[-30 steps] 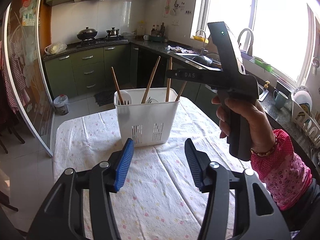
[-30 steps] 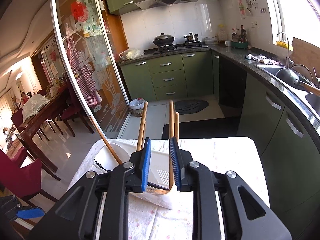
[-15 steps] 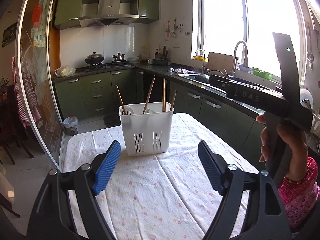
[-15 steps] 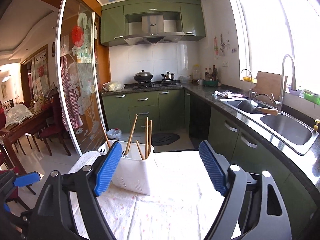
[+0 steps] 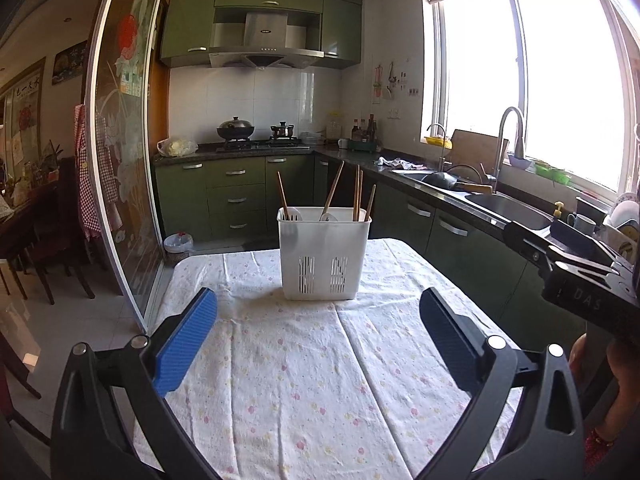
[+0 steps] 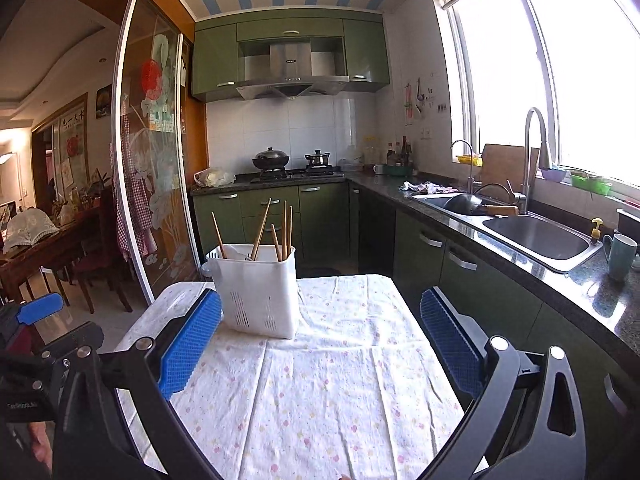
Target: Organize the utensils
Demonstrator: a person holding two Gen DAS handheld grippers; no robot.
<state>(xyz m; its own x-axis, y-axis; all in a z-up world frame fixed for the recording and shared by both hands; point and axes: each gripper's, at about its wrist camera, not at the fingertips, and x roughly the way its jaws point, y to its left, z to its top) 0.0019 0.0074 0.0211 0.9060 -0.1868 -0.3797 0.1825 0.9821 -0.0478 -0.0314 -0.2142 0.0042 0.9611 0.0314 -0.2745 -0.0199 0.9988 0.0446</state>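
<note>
A white rectangular plastic utensil caddy (image 5: 323, 256) with slotted vents low on its front wall stands upright at the far end of the bench, on a flower-print cloth. Light wooden chopsticks (image 5: 357, 194) lean at different angles from its top, and white spoon heads (image 5: 294, 215) show at its rim.

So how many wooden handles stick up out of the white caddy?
5: one at the left end, one leaning mid-caddy, and three at the right end of the white caddy. Shorter utensils may be hidden inside.
</note>
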